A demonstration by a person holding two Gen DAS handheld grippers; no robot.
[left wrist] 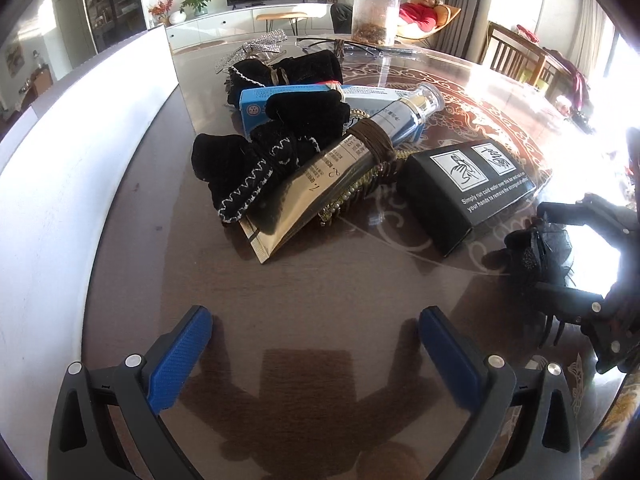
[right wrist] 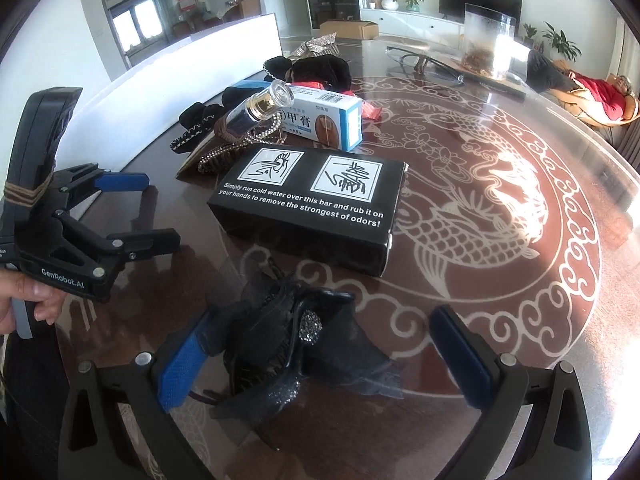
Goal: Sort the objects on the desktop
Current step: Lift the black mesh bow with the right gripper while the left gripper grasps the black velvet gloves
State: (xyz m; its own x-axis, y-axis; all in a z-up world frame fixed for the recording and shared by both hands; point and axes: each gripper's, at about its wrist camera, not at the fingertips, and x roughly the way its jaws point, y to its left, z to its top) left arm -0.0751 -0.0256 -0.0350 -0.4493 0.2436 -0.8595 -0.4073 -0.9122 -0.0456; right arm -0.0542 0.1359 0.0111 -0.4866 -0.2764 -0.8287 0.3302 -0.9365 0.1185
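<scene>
A pile lies on the table: black velvet hair ties (left wrist: 256,160), a gold tube (left wrist: 320,184) wrapped with a brown hair band, a blue-and-white box (left wrist: 304,98) and a beaded comb. A black soap box (left wrist: 466,188) (right wrist: 316,212) lies to the right of the pile. My left gripper (left wrist: 316,344) is open and empty over bare table in front of the pile; it also shows in the right wrist view (right wrist: 160,208). My right gripper (right wrist: 324,356) is open, with a black lace hair clip (right wrist: 288,344) (left wrist: 536,256) lying between its fingers against the left pad.
A white box wall (left wrist: 92,128) runs along the left of the table. A clear jar (left wrist: 376,16) and glasses (right wrist: 424,62) stand at the far side. The glass tabletop with a dragon pattern (right wrist: 500,200) spreads to the right. A person reclines in a chair beyond.
</scene>
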